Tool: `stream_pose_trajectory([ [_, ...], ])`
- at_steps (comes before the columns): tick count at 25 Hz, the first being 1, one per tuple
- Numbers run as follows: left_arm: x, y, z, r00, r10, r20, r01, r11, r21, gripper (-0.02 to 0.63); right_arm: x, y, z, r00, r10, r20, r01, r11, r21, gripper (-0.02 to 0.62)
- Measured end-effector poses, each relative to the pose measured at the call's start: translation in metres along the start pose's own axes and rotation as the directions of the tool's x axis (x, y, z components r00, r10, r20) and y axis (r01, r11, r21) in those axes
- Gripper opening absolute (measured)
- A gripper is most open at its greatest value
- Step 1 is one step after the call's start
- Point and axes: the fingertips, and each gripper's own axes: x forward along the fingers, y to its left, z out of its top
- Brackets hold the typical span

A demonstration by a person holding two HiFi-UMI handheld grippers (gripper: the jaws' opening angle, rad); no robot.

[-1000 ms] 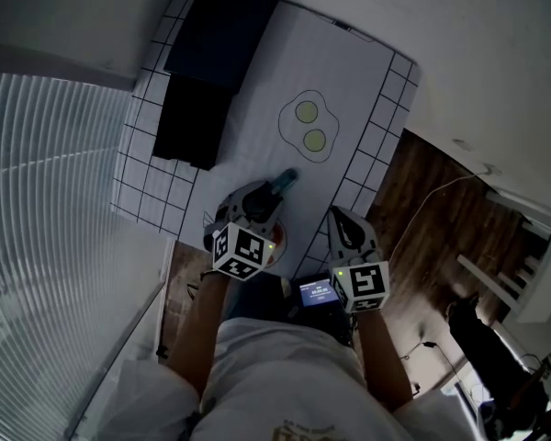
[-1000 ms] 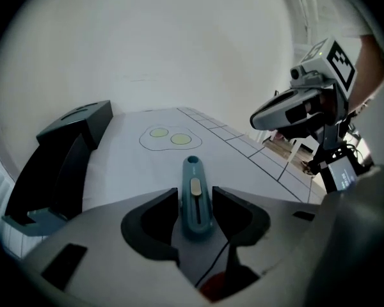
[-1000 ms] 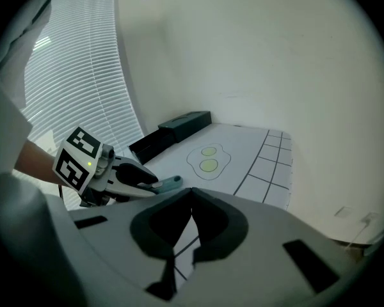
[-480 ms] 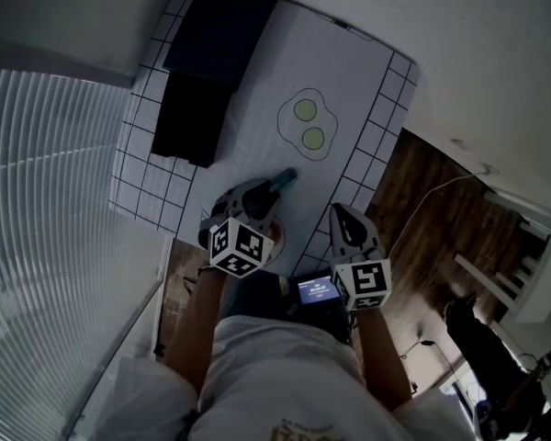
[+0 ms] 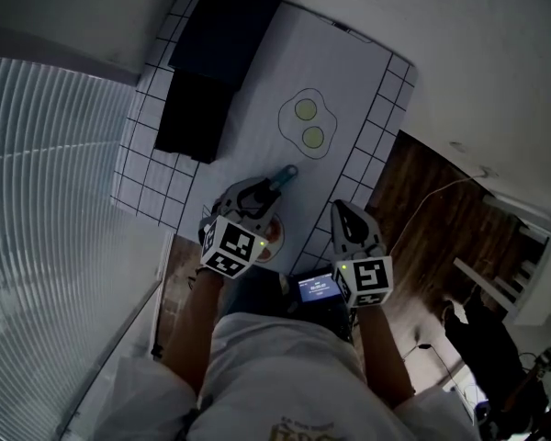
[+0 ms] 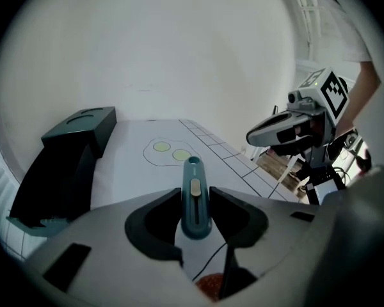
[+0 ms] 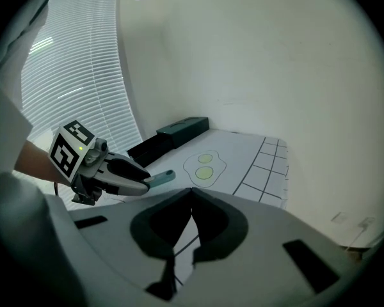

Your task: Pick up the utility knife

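The utility knife (image 5: 282, 176) is a slim teal tool with a pale slider. It sticks out forward from my left gripper (image 5: 263, 192), which is shut on its rear half and holds it just above the white mat (image 5: 349, 81). In the left gripper view the knife (image 6: 193, 174) sits straight between the two dark pads of the left gripper (image 6: 195, 197). My right gripper (image 5: 342, 213) hovers to the right near the table's front edge, shut and empty; its tips meet (image 7: 191, 192). From the right gripper view the left gripper (image 7: 129, 176) and the knife tip (image 7: 162, 178) show at the left.
Two black boxes (image 5: 222, 28) (image 5: 194, 118) lie at the mat's far left. A fried-egg drawing (image 5: 306, 124) is at mid mat. A red round thing (image 6: 211, 285) lies under the left gripper. Window blinds (image 5: 46, 200) stand left, wooden floor (image 5: 422, 219) lies right, and a small lit screen (image 5: 317, 289) sits at the person's waist.
My left gripper has lifted a little with the knife in it; its marker cube looks larger in the head view. The right gripper has stayed put.
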Motion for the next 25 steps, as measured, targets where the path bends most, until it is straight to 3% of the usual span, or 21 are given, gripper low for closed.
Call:
stream_pose_trajectory([
  [6,-0.02,0.005,0.034,0.993,0.036,0.111,-0.031,0.998,-0.053,0.144,-0.009,-0.002,0.022,0.998,-0.003,0.057,0.003,1.0,-0.006,0.006],
  [12,-0.044,0.003,0.067,0.978,0.085,0.191,-0.08,0.996,-0.035,0.145,-0.02,-0.004,0.049,0.992,-0.012,0.122,0.015,1.0,-0.025,0.006],
  [25,-0.093,-0.006,0.128,0.922,0.165,0.349,-0.169,0.985,-0.02,0.144,-0.043,-0.013,0.1,0.971,-0.022,0.238,0.042,0.996,-0.08,0.006],
])
